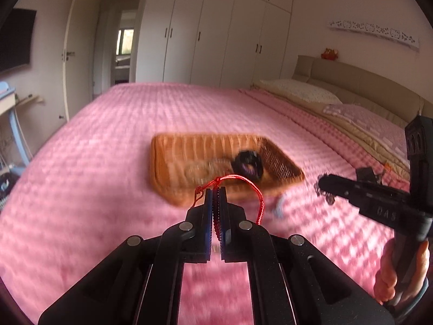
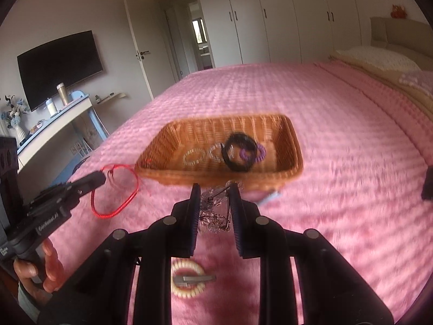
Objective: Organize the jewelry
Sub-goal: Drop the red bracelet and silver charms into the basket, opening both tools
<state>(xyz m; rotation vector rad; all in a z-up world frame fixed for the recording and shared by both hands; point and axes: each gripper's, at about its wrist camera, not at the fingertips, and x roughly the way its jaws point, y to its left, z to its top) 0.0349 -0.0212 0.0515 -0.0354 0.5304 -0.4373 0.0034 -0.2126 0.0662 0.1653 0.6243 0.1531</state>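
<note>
A woven basket [image 1: 173, 159] [image 2: 167, 149] sits on the pink bedspread and holds a black ring [image 2: 238, 154], a purple ring [image 2: 261, 153] and clear bead bracelets [image 2: 193, 158]. My left gripper [image 1: 216, 191] is shut on a red cord bracelet [image 1: 254, 189] [image 2: 116, 189], held just in front of the basket's near wall. My right gripper [image 2: 215, 189] [image 1: 322, 189] is shut on a clear crystal bead bracelet [image 2: 213, 211], to the right of the left one, also just short of the basket. A cream bead bracelet [image 2: 188, 279] lies on the bed under the right gripper.
The pink bedspread [image 1: 108, 135] spreads all around the basket. Pillows [image 1: 300, 92] and a headboard are at the far right. A small pale object [image 1: 278, 205] lies by the basket's near right corner. A desk and TV [image 2: 59, 67] stand left of the bed.
</note>
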